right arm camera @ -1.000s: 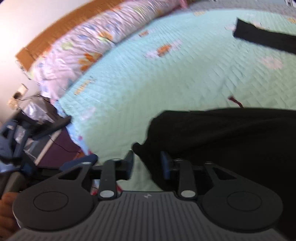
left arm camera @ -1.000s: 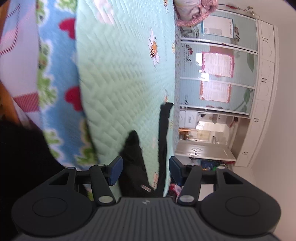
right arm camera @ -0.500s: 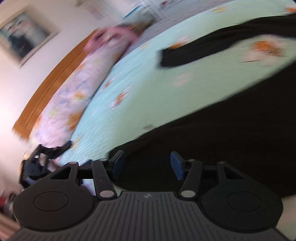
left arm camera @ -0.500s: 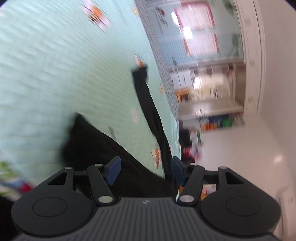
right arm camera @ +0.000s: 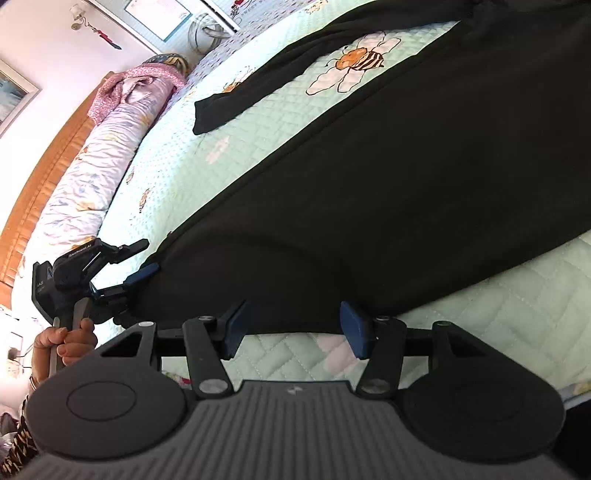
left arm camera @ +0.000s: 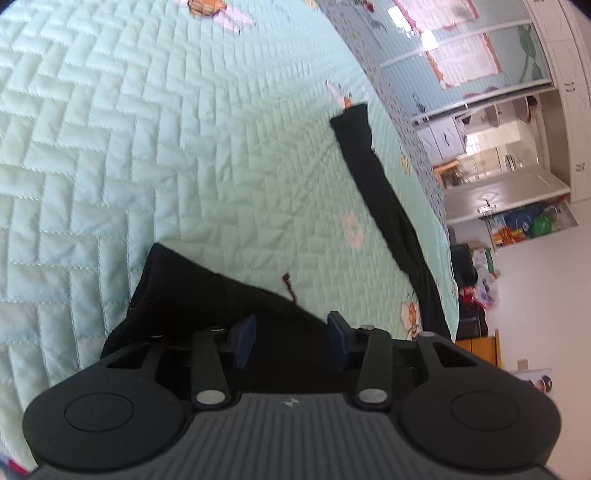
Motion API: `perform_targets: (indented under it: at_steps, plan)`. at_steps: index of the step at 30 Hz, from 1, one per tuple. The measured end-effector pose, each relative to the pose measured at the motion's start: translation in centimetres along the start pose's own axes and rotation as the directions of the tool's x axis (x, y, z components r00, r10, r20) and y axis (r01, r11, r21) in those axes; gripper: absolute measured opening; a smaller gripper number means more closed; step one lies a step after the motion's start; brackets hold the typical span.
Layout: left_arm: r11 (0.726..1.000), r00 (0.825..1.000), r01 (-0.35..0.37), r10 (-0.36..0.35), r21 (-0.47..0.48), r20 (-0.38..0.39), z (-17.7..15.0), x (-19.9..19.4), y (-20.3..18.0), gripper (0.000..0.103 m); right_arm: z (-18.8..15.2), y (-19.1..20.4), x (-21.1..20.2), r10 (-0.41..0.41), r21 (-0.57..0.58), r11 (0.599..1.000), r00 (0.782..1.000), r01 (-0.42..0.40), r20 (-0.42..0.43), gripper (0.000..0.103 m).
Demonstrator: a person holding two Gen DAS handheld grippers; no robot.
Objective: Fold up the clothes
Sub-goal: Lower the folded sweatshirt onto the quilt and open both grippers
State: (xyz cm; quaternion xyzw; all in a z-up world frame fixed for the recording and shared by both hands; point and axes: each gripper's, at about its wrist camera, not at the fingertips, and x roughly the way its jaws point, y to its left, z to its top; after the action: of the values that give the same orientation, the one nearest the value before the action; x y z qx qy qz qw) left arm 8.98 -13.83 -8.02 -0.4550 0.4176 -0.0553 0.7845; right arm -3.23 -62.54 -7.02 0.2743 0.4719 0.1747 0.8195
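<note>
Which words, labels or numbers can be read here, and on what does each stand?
"GenRobot.AI": side of the left hand-held gripper, jaws closing with the black garment edge between them.
Pink wardrobe posters: too blurred to read.
Framed sheet on the wall: too small to read.

The left gripper points down over the black garment's corner, jaws closing, not yet pressing cloth. The right gripper hovers at the garment's hem, jaws apart.

Both grippers swung over the black garment; left gripper jaws closing on its corner
</note>
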Motion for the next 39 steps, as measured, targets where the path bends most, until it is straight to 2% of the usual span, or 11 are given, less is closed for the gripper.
perform_targets:
  at_steps: [3, 6, 8, 10, 15, 19, 21, 23, 29, 34, 39]
  plan:
    - [0.998, 0.997, 0.058, -0.059, 0.011, 0.047, 0.2, -1.3, -2.2, 0.057, 0.2, -0.3, 0.4, 0.032, 0.001, 1.0, 0.999, -0.032, -0.002, 0.06]
    - [0.98, 0.991, 0.131, -0.136, 0.151, 0.02, -0.7, -0.2, -4.7, 0.069, 0.1, -0.5, 0.7, 0.071, 0.002, 0.998, 0.997, -0.071, 0.01, 0.065]
    - [0.967, 1.0, 0.002, 0.005, 0.256, -0.028, -0.9, 2.5, -4.9, 0.069, 0.0, -0.9, 0.7, 0.1, 0.014, 0.995, 0.995, -0.101, 0.024, 0.065]
    - [0.971, 0.994, -0.094, 0.104, 0.22, -0.032, -0.5, 4.4, -2.9, 0.055, 0.0, -1.6, 0.2, 0.135, 0.056, 0.989, 0.99, -0.138, 0.041, 0.065]
    - [0.986, 0.995, -0.095, 0.098, 0.137, -0.013, -0.3, 2.2, -3.2, 0.057, 0.3, -2.6, -2.4, 0.169, 0.082, 0.98, 0.978, -0.179, 0.124, 0.066]
    - [0.957, 0.997, -0.027, 0.047, 0.288, -0.063, -3.8, 1.0, -5.9, 0.069, 1.3, -2.9, -3.1, 0.174, 0.072, 0.98, 0.971, -0.187, 0.166, 0.066]
    - [0.921, 0.987, -0.065, 0.115, 0.384, -0.109, -5.9, 2.1, -6.2, 0.07, 1.6, -2.9, -2.9, 0.176, 0.061, 0.98, 0.968, -0.189, 0.18, 0.067]
    - [0.893, 0.975, -0.129, 0.194, 0.432, -0.111, -7.4, 3.4, -5.3, 0.069, 1.7, -3.0, -2.1, 0.152, 0.06, 0.985, 0.973, -0.164, 0.175, 0.071]
    - [0.915, 0.969, -0.187, 0.231, 0.358, -0.083, -6.9, 2.6, -5.5, 0.069, 1.2, -4.7, -1.8, 0.131, 0.087, 0.986, 0.98, -0.145, 0.151, 0.071]
    - [0.85, 0.959, -0.214, 0.277, 0.482, -0.062, -8.8, 2.8, -9.0, 0.07, 2.8, -7.7, -5.9, 0.098, 0.119, 0.983, 0.947, -0.14, 0.307, 0.072]
    - [0.792, 0.933, -0.247, 0.35, 0.559, -0.084, -11.0, 6.1, -9.9, 0.07, 5.0, -11.9, -8.5, -0.081, 0.143, 0.989, 0.915, 0.026, 0.395, 0.072]
